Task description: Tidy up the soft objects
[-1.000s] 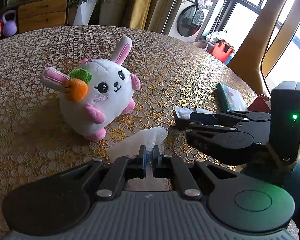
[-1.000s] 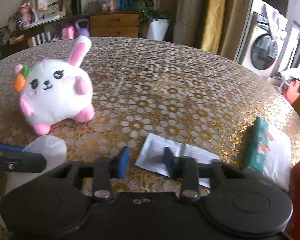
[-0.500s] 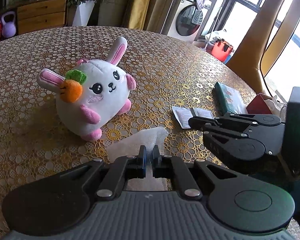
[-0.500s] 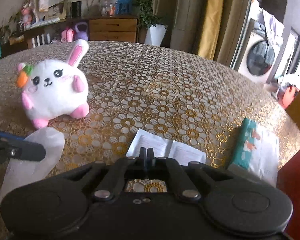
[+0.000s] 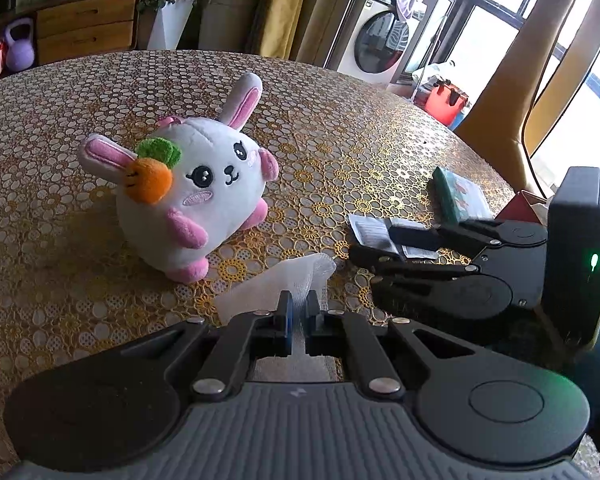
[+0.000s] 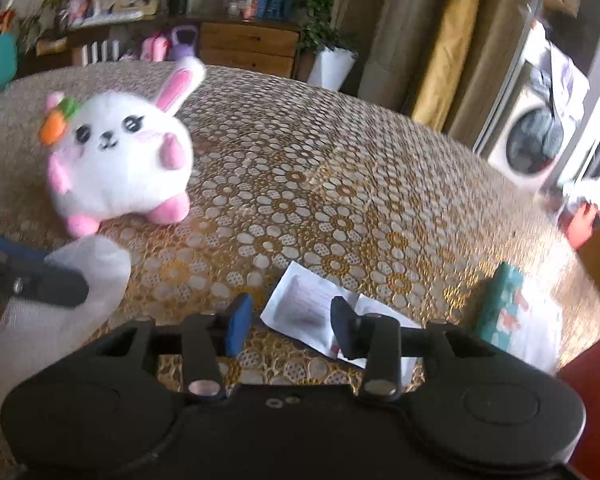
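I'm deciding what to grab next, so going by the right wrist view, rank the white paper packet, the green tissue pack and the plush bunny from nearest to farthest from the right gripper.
1. White paper packet: between the open fingers of the right gripper.
2. Green tissue pack: off to the right.
3. Plush bunny: far left, farthest back.

White-and-pink plush rabbit (image 5: 196, 196), gold floral-lace tablecloth (image 5: 340, 128)

A round table (image 5: 340, 128) is covered by a gold lace-patterned cloth. At eleven o'clock a wooden dresser (image 5: 86, 26) is set against the wall, with a potted plant (image 5: 168, 12) beside it. Yellow curtains (image 5: 284, 4) are hung at twelve o'clock. At one o'clock a washing machine (image 5: 380, 40) is seen, and daylight is admitted through windows (image 5: 496, 12) at two o'clock.
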Available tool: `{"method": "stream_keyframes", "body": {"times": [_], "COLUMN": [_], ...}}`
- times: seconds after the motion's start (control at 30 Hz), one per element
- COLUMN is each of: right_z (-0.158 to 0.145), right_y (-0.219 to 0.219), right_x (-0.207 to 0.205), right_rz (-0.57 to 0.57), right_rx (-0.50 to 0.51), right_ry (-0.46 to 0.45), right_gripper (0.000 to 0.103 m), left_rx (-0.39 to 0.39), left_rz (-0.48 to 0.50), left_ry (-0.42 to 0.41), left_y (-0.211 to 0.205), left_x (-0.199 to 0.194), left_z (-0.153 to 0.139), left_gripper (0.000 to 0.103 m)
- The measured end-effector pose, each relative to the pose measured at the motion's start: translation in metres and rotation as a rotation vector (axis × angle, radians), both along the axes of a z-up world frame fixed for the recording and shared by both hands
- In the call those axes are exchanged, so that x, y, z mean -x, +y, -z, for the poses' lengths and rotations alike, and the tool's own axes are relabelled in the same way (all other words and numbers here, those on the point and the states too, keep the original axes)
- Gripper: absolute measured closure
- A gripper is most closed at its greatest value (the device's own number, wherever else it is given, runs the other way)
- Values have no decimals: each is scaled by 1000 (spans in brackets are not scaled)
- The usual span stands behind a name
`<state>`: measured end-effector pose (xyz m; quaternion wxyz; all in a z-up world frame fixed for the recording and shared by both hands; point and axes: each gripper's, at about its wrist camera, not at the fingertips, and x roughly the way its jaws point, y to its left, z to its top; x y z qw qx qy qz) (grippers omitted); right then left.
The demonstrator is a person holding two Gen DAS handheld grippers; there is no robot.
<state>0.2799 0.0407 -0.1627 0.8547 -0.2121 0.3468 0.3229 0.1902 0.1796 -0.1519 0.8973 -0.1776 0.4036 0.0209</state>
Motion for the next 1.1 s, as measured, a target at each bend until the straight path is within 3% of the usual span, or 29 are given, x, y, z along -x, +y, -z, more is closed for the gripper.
{"method": "stream_keyframes", "body": {"times": [0.03, 0.2, 0.47, 0.8, 0.97, 1.0, 1.07, 1.1], "right_z": [0, 1, -11, -52, -53, -49, -45, -43], "right_y": [-3, -4, -13, -67, -80, -82, -87, -88], "right_x": [-2, 3, 13, 14, 8, 5, 2, 0], "right_rz": [1, -5, 22, 102, 107, 102, 114, 117], "right_rx": [-27, -45, -58, -158, -146, -145, -177, -182], "right_ry": [34, 49, -35, -63, -5, 22, 42, 54], "right_gripper": [80, 103, 103, 103, 103, 100, 83, 70], "left_rx": [-1, 2, -2, -4, -15, -13, -9, -15], "left_rz": [0, -7, -4, 17, 26, 27, 25, 25], "left_ry": [-1, 4, 4, -27, -24, -26, -19, -17], "left_y": [0, 4, 2, -11, -22, -23, -24, -25], "left_x": [0, 0, 0, -20, -25, -28, -36, -40], "left_z": [0, 0, -1, -13, -13, -14, -13, -14], "left_gripper": [98, 98, 98, 98, 98, 98, 98, 98]}}
